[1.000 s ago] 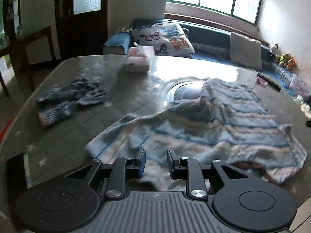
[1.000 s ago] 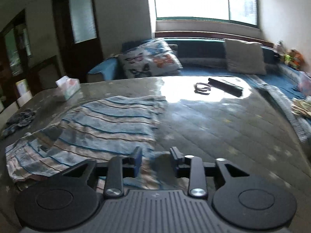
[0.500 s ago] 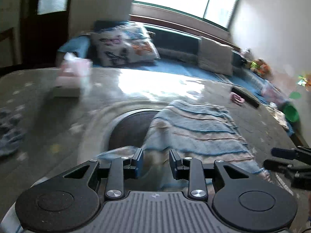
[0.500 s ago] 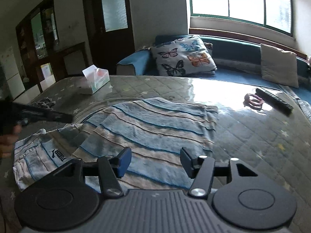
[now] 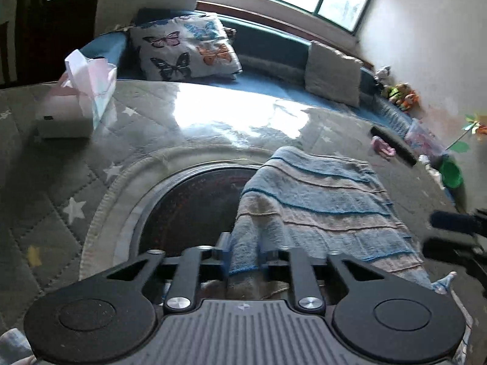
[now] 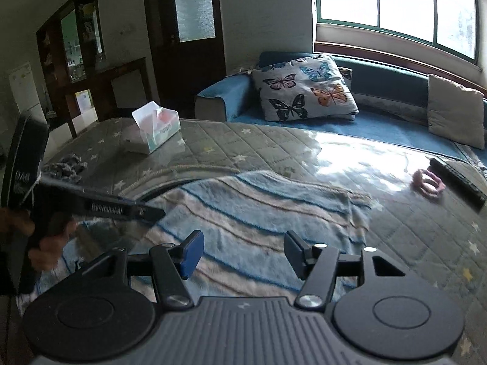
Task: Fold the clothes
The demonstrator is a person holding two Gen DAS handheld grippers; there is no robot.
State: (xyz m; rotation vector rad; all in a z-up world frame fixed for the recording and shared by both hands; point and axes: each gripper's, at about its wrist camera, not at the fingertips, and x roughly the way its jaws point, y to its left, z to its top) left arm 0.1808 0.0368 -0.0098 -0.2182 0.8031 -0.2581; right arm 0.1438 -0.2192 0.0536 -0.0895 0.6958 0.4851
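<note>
White tissue box (image 6: 156, 127): tissue sticking out | table (image 6: 274, 140)

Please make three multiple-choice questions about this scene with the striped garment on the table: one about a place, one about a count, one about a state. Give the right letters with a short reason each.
1. Where is the tissue box?
A. on the table, beyond the striped garment
B. on the sofa
C. on the floor

2. How many cushions lie on the sofa?
A. one
B. two
C. four

3. How is the right hand-held gripper?
A. shut on the garment
B. holding the box
C. open above the garment

Answers:
1 A, it stands on the quilted table cover.
2 B, a butterfly cushion and a plain cushion.
3 C, its pads stand apart with cloth visible between them.
</note>
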